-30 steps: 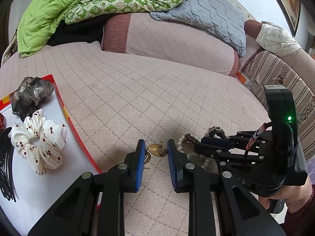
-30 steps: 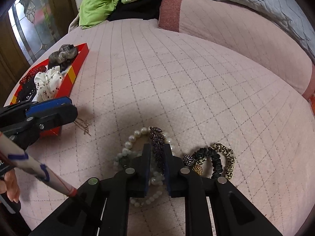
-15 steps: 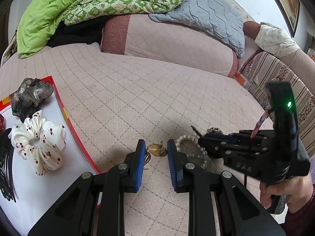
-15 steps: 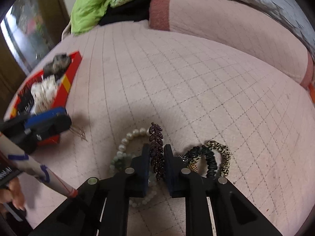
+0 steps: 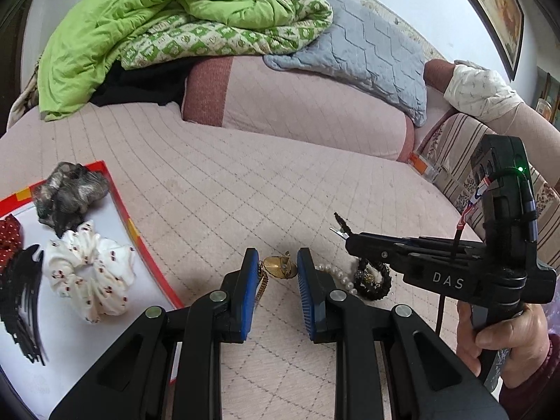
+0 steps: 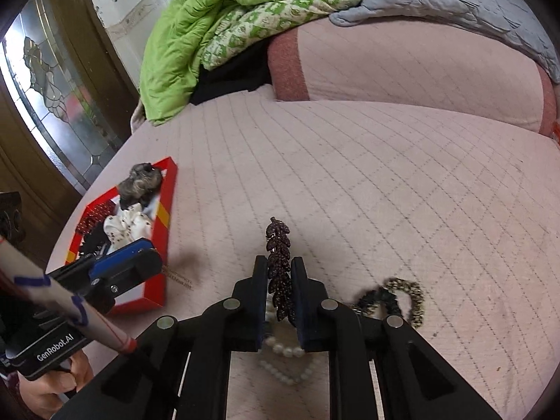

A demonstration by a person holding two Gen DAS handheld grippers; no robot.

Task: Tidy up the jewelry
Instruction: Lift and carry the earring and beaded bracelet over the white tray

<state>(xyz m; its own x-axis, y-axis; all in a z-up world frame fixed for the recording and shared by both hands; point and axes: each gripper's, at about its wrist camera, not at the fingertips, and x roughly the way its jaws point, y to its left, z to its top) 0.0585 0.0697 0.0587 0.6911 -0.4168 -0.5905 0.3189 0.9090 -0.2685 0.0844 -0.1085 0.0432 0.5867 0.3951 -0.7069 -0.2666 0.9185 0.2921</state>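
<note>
My right gripper (image 6: 277, 280) is shut on a dark purple leaf-shaped hair clip (image 6: 279, 266) and holds it above the bed; the clip's tip (image 5: 341, 225) shows in the left wrist view. My left gripper (image 5: 274, 271) is open, low over the bed, with a gold pendant on a chain (image 5: 278, 267) between its pads. A pearl necklace (image 6: 281, 350) lies under the right gripper. Dark and leopard hair ties (image 6: 395, 295) lie to its right. A red-rimmed white tray (image 5: 134, 234) at the left holds scrunchies (image 5: 91, 269) and a black comb (image 5: 17, 301).
The pink quilted bed (image 5: 245, 182) stretches ahead. A green duvet (image 5: 150, 21), a grey quilt (image 5: 367, 52) and a pink bolster (image 5: 297, 105) lie at the back. A glass-panelled wooden door (image 6: 52, 70) stands left of the bed.
My right gripper has lifted the purple clip off the pile of jewelry and swung it up and toward the tray. My left gripper has stayed around the gold pendant.
</note>
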